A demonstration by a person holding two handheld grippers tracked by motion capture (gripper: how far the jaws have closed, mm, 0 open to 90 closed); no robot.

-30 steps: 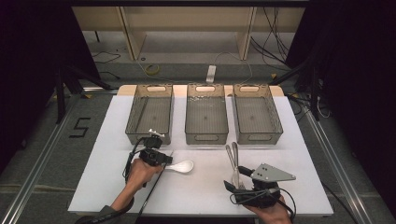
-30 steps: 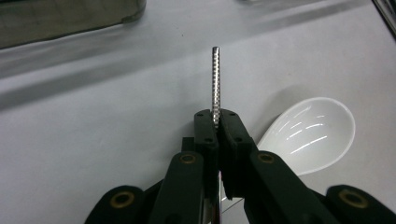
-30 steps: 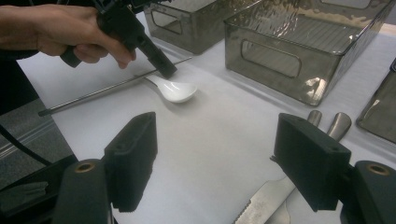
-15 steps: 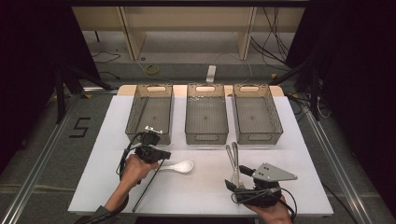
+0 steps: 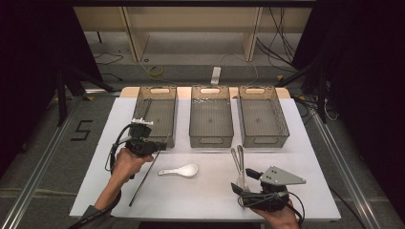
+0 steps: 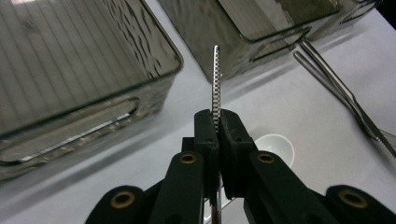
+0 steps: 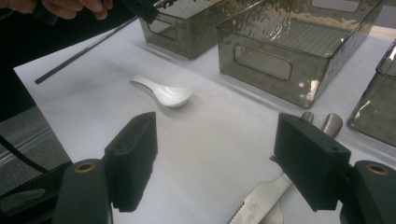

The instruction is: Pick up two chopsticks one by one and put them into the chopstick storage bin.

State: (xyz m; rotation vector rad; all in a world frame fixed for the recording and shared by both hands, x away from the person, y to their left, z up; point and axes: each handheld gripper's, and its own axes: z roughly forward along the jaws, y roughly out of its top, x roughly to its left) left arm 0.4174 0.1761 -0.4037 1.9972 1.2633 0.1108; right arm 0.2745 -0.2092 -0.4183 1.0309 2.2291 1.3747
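A long thin dark chopstick (image 5: 143, 179) hangs slanted from my left gripper (image 5: 161, 145), which is shut on its upper end in front of the left bin (image 5: 155, 136). In the left gripper view the ribbed tip of the chopstick (image 6: 215, 79) sticks up from between the closed jaws of the left gripper (image 6: 218, 116). A white ceramic spoon (image 5: 179, 170) lies on the white table just right of the chopstick. My right gripper (image 5: 241, 188) stands open near the front right, low over a serrated knife (image 7: 254, 205) and two metal handles (image 7: 334, 122).
Three smoky see-through bins stand in a row at the back: left, middle (image 5: 211, 136) and right (image 5: 263, 138). The metal utensils (image 5: 237, 160) lie in front of the gap between the middle and right bins. The table's front edge (image 5: 191, 218) is close to both hands.
My left hand has risen and drawn back toward the left bin, lifting the chopstick's gripped end off the table. The right gripper has stayed put.
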